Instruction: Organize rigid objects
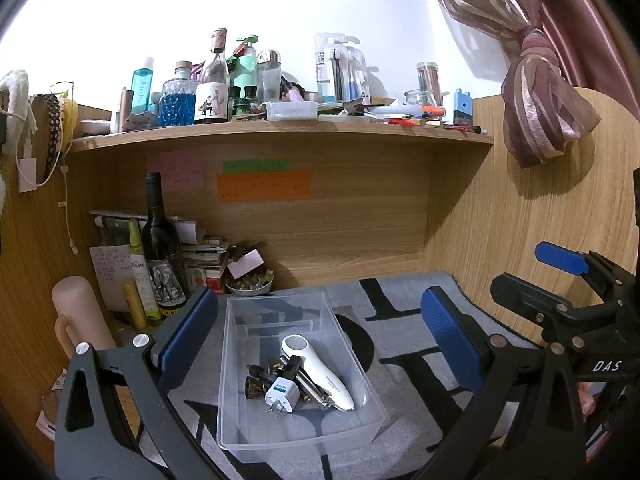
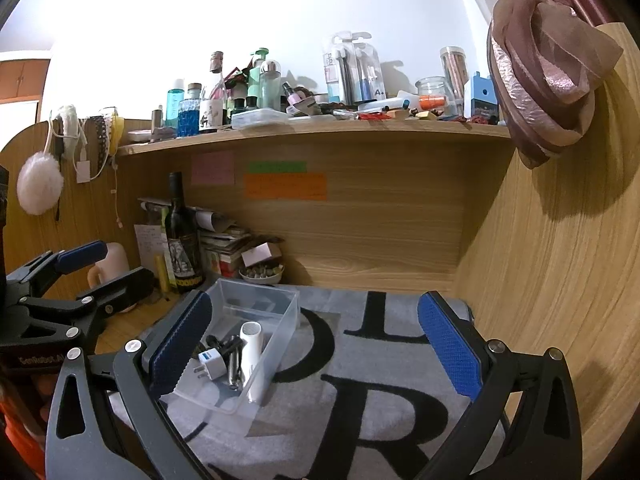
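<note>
Hovering apart and empty, left claw (image 1: 316, 344) straddling the bin (image 1: 240, 380) on the mat (image 2: 360, 380), right claw (image 2: 316, 344) idling beside it; plug (image 1: 281, 394), white device (image 1: 316, 372) and probably clips lying gathered inside, seemingly sorting done.

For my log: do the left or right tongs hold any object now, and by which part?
Nothing is held. The left tongs and right tongs are both open and empty.
</note>
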Action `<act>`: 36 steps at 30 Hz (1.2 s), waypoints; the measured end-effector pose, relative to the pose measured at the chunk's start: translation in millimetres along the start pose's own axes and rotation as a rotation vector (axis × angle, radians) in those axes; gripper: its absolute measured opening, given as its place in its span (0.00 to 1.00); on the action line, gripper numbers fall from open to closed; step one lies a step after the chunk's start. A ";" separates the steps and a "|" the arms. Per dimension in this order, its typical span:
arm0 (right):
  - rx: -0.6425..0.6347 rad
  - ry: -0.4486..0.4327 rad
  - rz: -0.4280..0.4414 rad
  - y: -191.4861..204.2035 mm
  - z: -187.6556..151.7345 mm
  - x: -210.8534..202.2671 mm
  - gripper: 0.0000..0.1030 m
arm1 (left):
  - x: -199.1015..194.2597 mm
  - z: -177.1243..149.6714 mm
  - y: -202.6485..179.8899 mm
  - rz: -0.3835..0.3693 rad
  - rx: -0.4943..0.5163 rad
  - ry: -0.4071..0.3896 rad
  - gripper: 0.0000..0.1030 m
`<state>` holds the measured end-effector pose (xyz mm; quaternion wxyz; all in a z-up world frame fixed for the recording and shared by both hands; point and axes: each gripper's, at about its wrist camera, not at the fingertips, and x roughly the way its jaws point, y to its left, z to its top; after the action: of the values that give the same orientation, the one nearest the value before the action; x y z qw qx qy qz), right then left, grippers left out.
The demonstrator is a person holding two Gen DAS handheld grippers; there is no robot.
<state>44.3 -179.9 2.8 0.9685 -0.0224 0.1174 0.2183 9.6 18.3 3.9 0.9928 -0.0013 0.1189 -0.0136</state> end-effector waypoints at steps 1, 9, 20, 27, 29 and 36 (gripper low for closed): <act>0.001 0.000 0.002 -0.2 0.1 0.1 1.00 | 0.0 0.0 0.0 0.000 -0.001 0.000 1.00; -0.004 0.001 0.010 -0.5 -0.8 1.7 1.00 | 0.6 -0.7 -0.1 0.001 0.001 0.001 1.00; -0.005 0.002 0.019 -1.8 -0.9 3.1 1.00 | 2.2 -3.1 1.3 -0.003 -0.002 0.006 1.00; -0.003 0.005 0.015 -1.4 -0.9 3.9 1.00 | 2.6 -3.0 0.7 -0.012 0.003 0.005 1.00; -0.003 0.005 0.014 -1.7 -0.9 3.8 1.00 | 2.7 -3.2 0.0 -0.016 0.003 0.001 1.00; 0.000 0.002 0.005 -2.5 -0.1 3.4 1.00 | 3.2 -2.5 0.8 -0.028 -0.010 -0.002 1.00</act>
<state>48.4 -180.7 1.9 0.9678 -0.0222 0.1184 0.2208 12.1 19.0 0.7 0.9926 -0.0079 0.1180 -0.0268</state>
